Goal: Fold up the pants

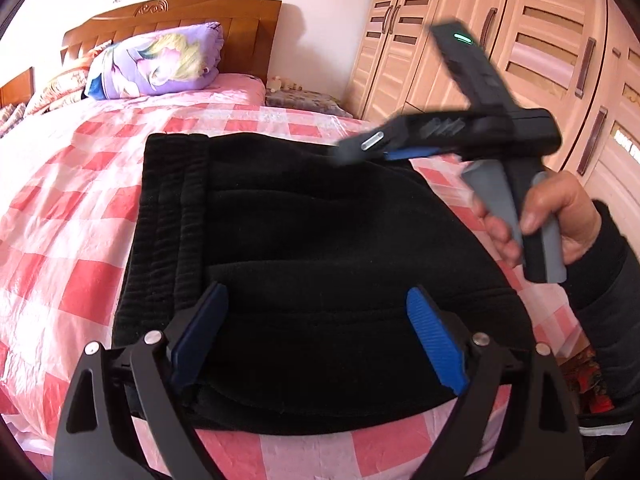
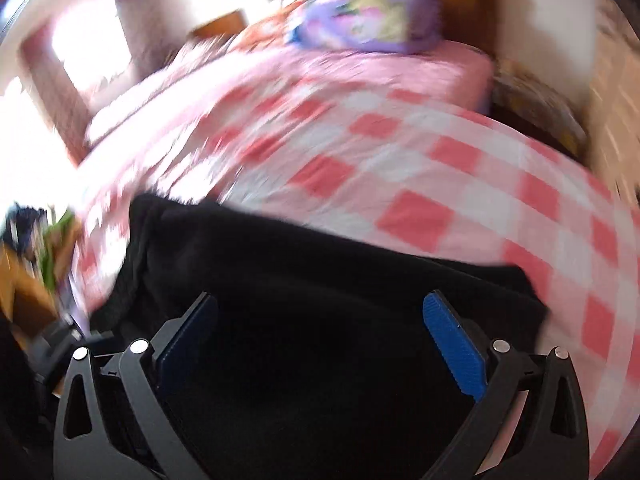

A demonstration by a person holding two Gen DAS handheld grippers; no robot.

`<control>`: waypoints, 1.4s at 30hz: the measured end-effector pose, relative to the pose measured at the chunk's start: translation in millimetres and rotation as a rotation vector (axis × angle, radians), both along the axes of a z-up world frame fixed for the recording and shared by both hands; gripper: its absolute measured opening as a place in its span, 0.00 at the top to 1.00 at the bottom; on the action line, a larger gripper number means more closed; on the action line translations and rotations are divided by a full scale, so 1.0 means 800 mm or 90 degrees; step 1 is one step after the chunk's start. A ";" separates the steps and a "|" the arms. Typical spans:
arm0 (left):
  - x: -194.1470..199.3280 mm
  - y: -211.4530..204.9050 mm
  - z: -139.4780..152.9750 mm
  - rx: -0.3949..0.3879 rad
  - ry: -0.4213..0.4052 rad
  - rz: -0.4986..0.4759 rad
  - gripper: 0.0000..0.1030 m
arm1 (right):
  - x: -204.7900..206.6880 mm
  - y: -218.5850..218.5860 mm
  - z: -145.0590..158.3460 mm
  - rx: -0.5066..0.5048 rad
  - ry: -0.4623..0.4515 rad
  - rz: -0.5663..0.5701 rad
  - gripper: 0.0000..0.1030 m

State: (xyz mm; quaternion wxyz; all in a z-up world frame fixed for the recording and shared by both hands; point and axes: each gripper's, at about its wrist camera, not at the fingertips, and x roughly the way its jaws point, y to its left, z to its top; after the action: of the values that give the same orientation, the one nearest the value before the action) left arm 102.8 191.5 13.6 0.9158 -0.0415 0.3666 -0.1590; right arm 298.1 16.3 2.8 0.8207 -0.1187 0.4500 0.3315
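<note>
The black pants [image 1: 304, 248] lie folded into a thick rectangle on the pink checked bedspread [image 1: 68, 216], waistband on the left. My left gripper [image 1: 316, 340] is open and empty, its blue pads over the near edge of the pants. The right gripper [image 1: 360, 152], held by a hand, hovers over the far right corner of the pants. In the blurred right wrist view the right gripper [image 2: 320, 344] is open over the pants [image 2: 320, 280], holding nothing.
A purple printed pillow [image 1: 160, 62] lies against the wooden headboard [image 1: 180, 12] at the far end of the bed. A light wooden wardrobe [image 1: 500, 40] stands to the right. The bed's near edge is just below the pants.
</note>
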 end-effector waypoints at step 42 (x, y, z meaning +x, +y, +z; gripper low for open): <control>0.114 0.002 -0.002 -0.064 0.093 0.013 0.02 | 0.079 -0.213 -0.010 0.483 0.189 -0.121 0.04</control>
State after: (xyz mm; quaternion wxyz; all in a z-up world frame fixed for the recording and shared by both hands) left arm 193.9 192.7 11.7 0.8848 -0.1025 0.4238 -0.1645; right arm 361.2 -154.3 -5.4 0.7594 0.2833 0.4182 0.4100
